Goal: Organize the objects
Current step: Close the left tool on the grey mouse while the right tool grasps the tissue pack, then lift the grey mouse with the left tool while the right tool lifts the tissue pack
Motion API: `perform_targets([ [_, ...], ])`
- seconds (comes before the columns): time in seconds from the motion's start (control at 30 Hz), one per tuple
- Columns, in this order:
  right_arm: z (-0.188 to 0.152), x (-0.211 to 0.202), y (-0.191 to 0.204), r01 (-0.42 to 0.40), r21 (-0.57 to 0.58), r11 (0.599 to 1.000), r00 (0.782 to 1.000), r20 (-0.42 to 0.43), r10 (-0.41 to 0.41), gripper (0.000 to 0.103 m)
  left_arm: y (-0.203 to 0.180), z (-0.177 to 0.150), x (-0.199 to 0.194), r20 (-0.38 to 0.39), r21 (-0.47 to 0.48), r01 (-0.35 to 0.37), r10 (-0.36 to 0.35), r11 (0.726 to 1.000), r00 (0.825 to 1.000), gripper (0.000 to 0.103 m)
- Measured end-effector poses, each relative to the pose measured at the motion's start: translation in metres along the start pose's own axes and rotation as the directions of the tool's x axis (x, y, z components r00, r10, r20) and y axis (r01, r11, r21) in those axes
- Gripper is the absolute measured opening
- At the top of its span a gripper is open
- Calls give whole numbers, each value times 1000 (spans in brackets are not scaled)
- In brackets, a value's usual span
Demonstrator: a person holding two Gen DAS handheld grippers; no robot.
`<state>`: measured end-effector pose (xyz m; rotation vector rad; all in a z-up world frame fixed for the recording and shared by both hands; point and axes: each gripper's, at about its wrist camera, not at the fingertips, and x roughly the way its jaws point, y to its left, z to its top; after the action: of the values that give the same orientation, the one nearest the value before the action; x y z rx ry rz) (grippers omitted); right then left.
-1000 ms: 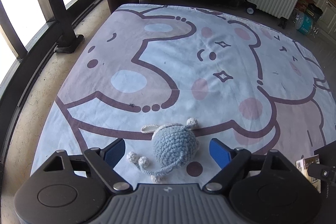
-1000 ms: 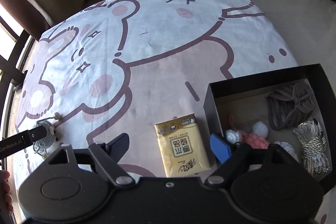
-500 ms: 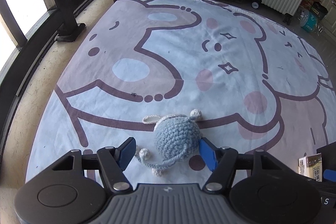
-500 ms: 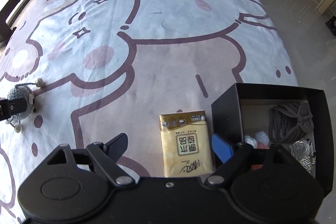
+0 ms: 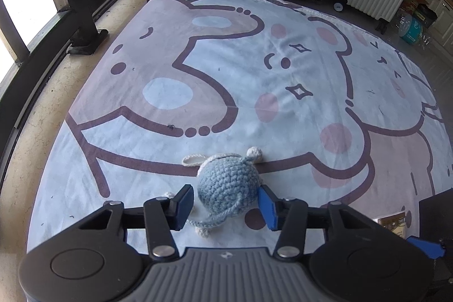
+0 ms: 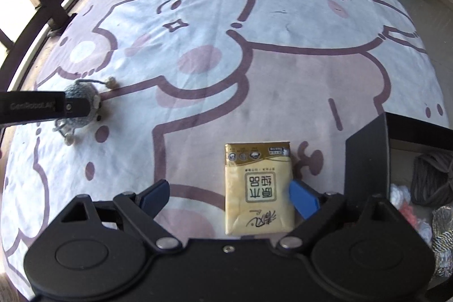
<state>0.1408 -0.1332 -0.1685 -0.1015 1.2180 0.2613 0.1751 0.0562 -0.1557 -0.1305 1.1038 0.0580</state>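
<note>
**Left claw closing on crochet toy; right claw lining up on tissue pack**

**Left wrist view.** The left gripper [image 5: 226, 205] points steeply down at the cartoon-print blanket [image 5: 226, 70]. A second ago its jaws stood wide on either side of the blue crochet toy [image 5: 228, 190]; they have just been closing, and the toy now sits between them. The right blue pad touches the toy's flank at 3 o'clock. The left pad, at 9 o'clock, is just beside the yarn, and whether it presses cannot be told. The toy rests on the blanket, its cream loop at 11 o'clock and its tail cord trailing toward 6 o'clock. Judgement: the grasp is nearly complete but not yet confirmed; a lift now risks the toy slipping.

**Right wrist view.** The right gripper [image 6: 229, 197] stands wide open and holds nothing; its jaws have just been opening slightly. Compared with a second ago, the gold tissue pack [image 6: 258, 186] lies farther toward the right pad, which now sits just beside the pack's long edge at 3 o'clock; the left pad stands well apart at 9 o'clock. The black storage box [image 6: 365, 157], holding yarn items, is at 3 o'clock, near the pack. The crochet toy shows at 10 o'clock, with the left gripper's finger across it. Judgement: both items remain outside the box, and the right claw needs centring over the pack before closing.
</note>
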Motion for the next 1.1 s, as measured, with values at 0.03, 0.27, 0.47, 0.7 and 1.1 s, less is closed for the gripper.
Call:
perform_targets([
  [0.03,-1,-1,4,-17,-22,1000,1000,-3,17,93,0,0,0,-1,-1,2,-2,1000,1000,48],
  [0.27,-4,-1,13,-2,-64,998,1000,-8,1,85,0,0,1,3,-19,-2,2,1000,1000,49],
  [0.47,0,3,0,77,0,997,997,-30,-77,59,0,0,2,-2,-32,1,-1,999,1000,49],
  [0.7,-9,8,-20,49,150,987,987,-161,-24,49,0,0,1,-8,-41,-2,1,999,1000,49],
  [1.1,-14,-10,11,-266,146,953,944,-160,289,63,-2,0,-1,-8,-67,10,-11,998,1000,48],
])
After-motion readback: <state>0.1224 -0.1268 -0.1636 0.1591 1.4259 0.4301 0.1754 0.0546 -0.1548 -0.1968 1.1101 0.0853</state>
